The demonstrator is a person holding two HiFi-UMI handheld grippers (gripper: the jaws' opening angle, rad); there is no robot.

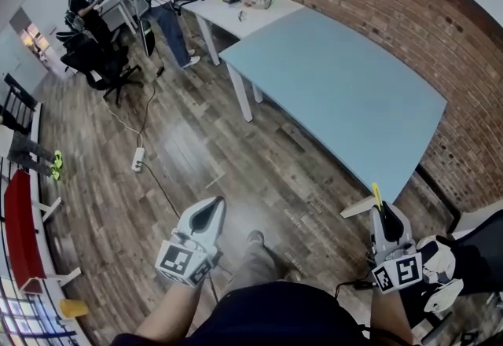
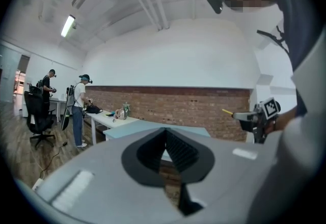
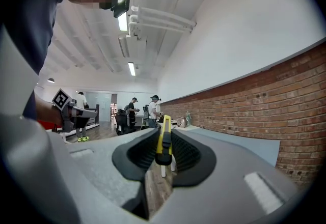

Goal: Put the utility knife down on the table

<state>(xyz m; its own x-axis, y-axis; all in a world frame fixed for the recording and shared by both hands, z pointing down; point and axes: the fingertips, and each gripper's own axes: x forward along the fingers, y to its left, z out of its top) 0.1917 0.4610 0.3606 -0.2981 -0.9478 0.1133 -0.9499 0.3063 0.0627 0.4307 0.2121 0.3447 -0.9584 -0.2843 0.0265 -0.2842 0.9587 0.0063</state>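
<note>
Two grippers hover short of the table (image 1: 338,85). The right gripper (image 1: 386,220) is clamped on the yellow utility knife (image 3: 164,136), whose long axis runs out along the jaws toward the table's near corner, just ahead. The left gripper (image 1: 206,217), jaws together on nothing, is farther off.

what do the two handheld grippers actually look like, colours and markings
The left gripper and the right gripper both have smooth, light grey, rounded shells that taper toward the tips. Each jaw is lined with a black ribbed pad. Behind each gripper sits a white cube printed with black square markers. The person wears a dark navy top.
</note>
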